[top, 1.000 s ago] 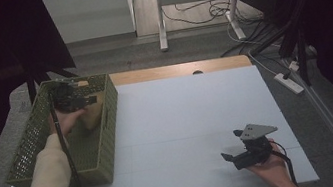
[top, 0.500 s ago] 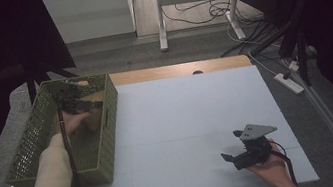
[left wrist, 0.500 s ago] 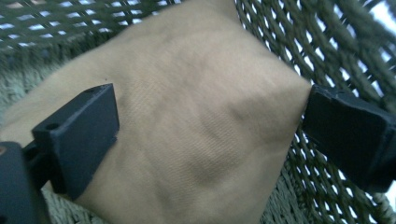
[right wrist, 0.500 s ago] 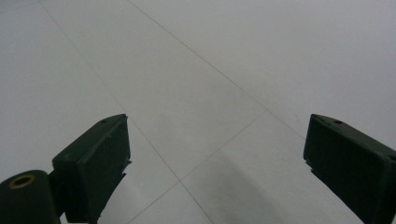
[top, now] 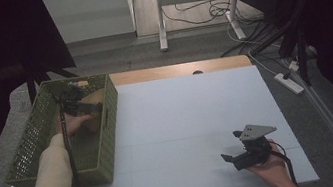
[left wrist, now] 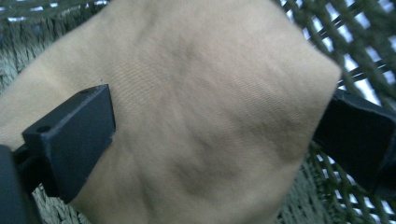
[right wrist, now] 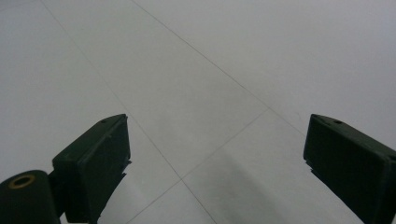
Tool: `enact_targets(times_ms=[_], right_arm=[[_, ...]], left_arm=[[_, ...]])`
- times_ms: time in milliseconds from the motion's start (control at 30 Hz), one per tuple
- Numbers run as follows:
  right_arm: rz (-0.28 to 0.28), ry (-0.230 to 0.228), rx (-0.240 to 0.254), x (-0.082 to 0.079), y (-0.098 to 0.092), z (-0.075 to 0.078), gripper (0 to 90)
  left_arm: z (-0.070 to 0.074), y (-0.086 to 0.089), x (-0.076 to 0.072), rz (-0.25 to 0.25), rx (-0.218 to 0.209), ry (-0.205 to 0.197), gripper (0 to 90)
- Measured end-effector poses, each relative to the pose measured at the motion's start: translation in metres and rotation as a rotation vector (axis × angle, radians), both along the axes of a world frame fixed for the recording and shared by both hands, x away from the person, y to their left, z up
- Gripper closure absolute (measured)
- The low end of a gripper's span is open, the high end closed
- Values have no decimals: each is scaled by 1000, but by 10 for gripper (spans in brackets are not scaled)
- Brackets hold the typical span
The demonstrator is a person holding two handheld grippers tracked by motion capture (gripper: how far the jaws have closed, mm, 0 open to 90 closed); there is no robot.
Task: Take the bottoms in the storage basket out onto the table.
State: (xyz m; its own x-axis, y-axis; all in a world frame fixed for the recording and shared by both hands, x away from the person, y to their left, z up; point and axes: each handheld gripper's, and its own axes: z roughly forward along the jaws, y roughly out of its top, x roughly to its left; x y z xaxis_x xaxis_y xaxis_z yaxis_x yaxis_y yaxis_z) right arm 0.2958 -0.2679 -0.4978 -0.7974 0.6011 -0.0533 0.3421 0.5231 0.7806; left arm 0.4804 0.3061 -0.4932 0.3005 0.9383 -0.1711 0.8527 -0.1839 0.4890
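Observation:
A tan folded cloth lies in the far end of a green mesh basket at the table's left. My left gripper reaches down into the basket over it. In the left gripper view the cloth spans the gap between the wide-set jaws of the left gripper; they have just been opening and I see no squeeze on the fabric. My right gripper rests near the front right of the white table, and in its own view the right gripper stands open over bare surface.
The basket's mesh wall stands close behind the cloth. A power strip lies beside the table's right edge, and desk legs and cables stand on the floor beyond the far edge.
My left hand has sunk lower into the basket, down to the tan cloth. The right hand has stayed where it was.

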Motion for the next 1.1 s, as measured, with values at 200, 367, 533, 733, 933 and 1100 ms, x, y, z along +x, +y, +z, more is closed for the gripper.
enact_targets(times_ms=[200, 367, 533, 733, 933, 1100], right_arm=[[2, 5, -6, 0, 0, -1, 74], [9, 6, -10, 1, 1, -2, 74], [10, 6, -16, 1, 1, -2, 74], [12, 2, -16, 1, 0, -1, 74], [14, 2, -23, 1, 1, -2, 74], [12, 3, -25, 1, 1, -2, 74]], left_arm=[[-7, 5, 2, 26, 3, 29, 58], [-7, 6, 2, 50, 24, 23, 191], [-6, 7, 1, 46, 41, 18, 456], [-5, 6, 0, 38, 66, 14, 651], [-1, 7, -2, 46, 84, -12, 704], [5, 8, -5, 58, 77, -49, 714]])
